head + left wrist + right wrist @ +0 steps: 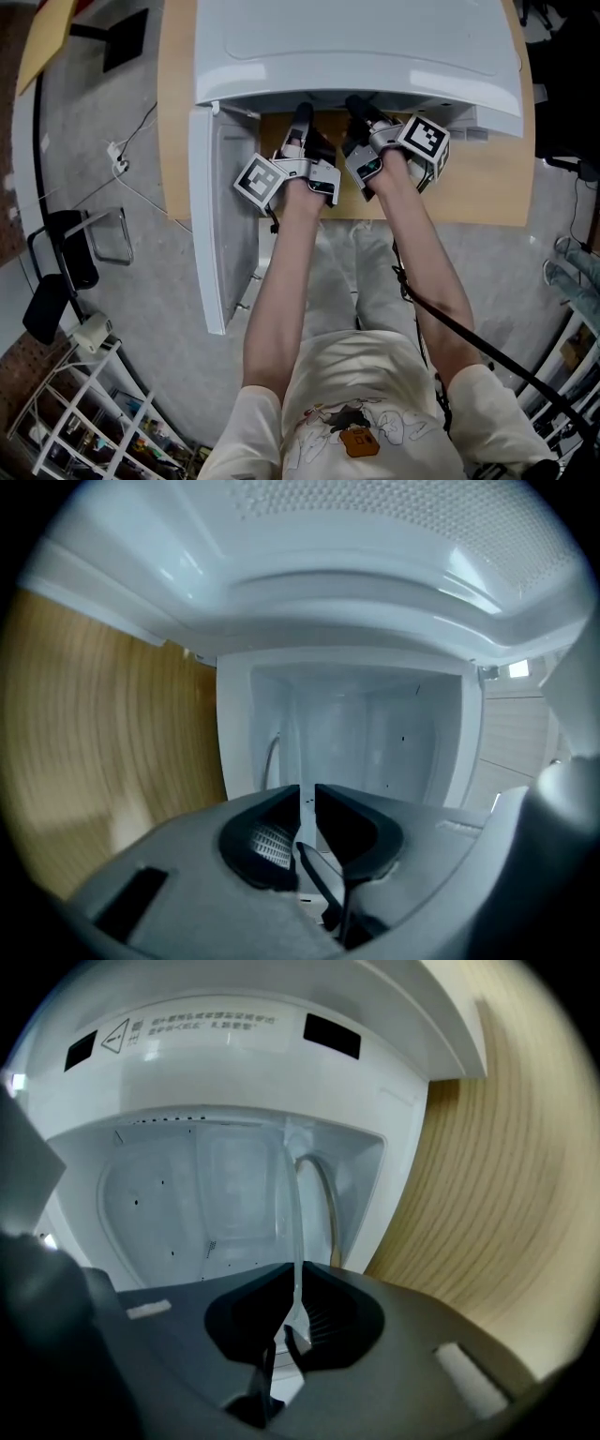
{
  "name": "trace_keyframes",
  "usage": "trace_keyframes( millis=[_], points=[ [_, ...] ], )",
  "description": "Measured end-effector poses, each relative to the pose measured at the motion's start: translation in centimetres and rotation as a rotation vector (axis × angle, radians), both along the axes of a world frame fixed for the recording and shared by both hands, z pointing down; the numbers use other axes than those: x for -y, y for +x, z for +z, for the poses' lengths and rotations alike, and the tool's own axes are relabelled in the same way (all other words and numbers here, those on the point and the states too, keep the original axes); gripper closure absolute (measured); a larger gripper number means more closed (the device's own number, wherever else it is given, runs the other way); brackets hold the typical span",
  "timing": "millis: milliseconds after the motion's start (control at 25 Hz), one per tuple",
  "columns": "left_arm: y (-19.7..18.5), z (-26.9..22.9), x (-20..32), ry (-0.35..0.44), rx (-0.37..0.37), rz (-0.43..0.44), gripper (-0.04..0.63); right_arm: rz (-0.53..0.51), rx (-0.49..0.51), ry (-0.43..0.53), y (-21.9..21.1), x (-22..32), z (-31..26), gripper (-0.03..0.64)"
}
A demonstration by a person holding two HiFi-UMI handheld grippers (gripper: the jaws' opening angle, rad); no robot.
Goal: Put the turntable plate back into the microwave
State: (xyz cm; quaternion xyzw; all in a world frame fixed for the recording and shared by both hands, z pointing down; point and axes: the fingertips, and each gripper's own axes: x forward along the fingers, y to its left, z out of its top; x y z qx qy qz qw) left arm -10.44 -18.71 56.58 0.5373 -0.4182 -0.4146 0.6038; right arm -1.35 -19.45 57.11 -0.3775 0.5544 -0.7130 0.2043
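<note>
While holding the glass turntable plate [296, 1232] by its rim at the mouth of the microwave [356, 47], with fingers of the left gripper [307, 808] and right gripper [298, 1283] both clamped on that thin edge, risk dropping it or clipping the cavity wall [169, 1204] through any easing of either pinch. Can trace the clear rim between the fingers only in the gripper views; from the head view, get just both grippers reaching under the microwave's top, door [211, 234] open, plate hidden.

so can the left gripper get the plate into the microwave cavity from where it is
Probably yes. The door is swung wide open to the left, and the left gripper, closed on the turntable plate edge, points straight into the cavity with nothing seen in between.
</note>
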Motion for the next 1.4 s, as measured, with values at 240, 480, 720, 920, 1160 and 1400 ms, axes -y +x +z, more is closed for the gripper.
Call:
trace_keyframes(
  millis=[240, 480, 720, 920, 1160, 1400],
  points=[
    [0.1, 1.0, -1.1, -0.037, 0.035, 0.030, 0.547, 0.048, -0.030, -0.001, 1.1, 0.3, 0.0, 0.583],
    [0.4, 0.3, -0.6, -0.037, 0.037, 0.024, 0.548, 0.067, -0.063, 0.008, 1.2, 0.9, -0.8, 0.535],
    [0.5, -0.1, -0.1, -0.045, 0.069, -0.002, 0.572, 0.085, -0.063, -0.023, 1.6, 0.1, -0.2, 0.558],
    [0.6, -0.2, 0.6, -0.018, 0.062, -0.031, 0.574, 0.058, -0.058, -0.001, 1.3, -0.4, -0.9, 0.571],
    [1.2, 0.2, 0.3, -0.017, 0.043, -0.048, 0.573, 0.013, -0.048, 0.017, 1.1, -0.9, -1.3, 0.572],
    [0.5, 0.3, -0.8, -0.025, 0.056, -0.083, 0.572, -0.008, -0.021, 0.013, 1.1, -2.0, -1.3, 0.575]
  ],
)
